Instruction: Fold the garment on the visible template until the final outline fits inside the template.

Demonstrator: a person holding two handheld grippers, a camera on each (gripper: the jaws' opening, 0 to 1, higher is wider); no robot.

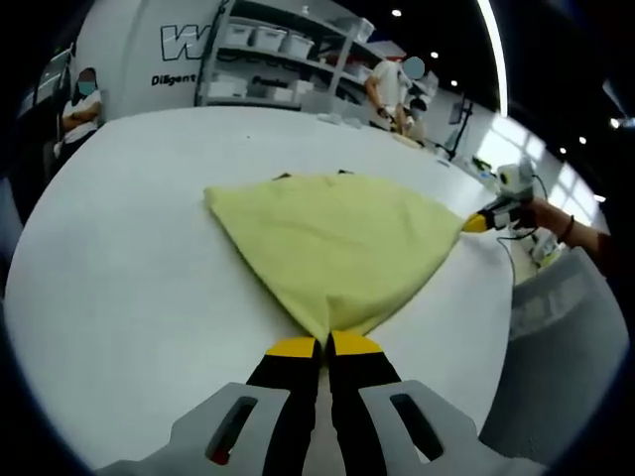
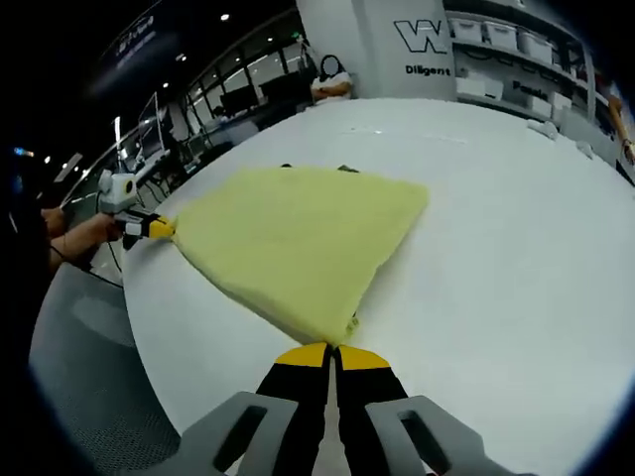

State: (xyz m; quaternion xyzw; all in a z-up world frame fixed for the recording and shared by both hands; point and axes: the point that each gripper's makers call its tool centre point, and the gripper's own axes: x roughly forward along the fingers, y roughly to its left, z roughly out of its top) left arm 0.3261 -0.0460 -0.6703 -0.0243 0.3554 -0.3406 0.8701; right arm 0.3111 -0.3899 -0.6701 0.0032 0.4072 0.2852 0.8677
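Note:
A pale yellow garment [image 1: 332, 243] lies spread on the white table [image 1: 129, 258], pulled into a rough triangle. In the left gripper view my left gripper [image 1: 325, 342] is shut on the garment's near corner. Off to the right in that view, my right gripper [image 1: 478, 222] grips another corner, held by a hand. The right gripper view has the garment [image 2: 298, 238] with my right gripper [image 2: 332, 349] shut on its near tip, and my left gripper [image 2: 157, 228] pinching the far left corner. Small dark template marks [image 1: 283, 177] peek out past the garment's far edge.
The round table's edge [image 1: 501, 327] curves close on the right, with grey floor beyond. Shelves with white bins [image 1: 268, 59] stand behind the table. One person [image 1: 81, 104] sits at the far left, and another person [image 1: 392, 89] stands by the shelves.

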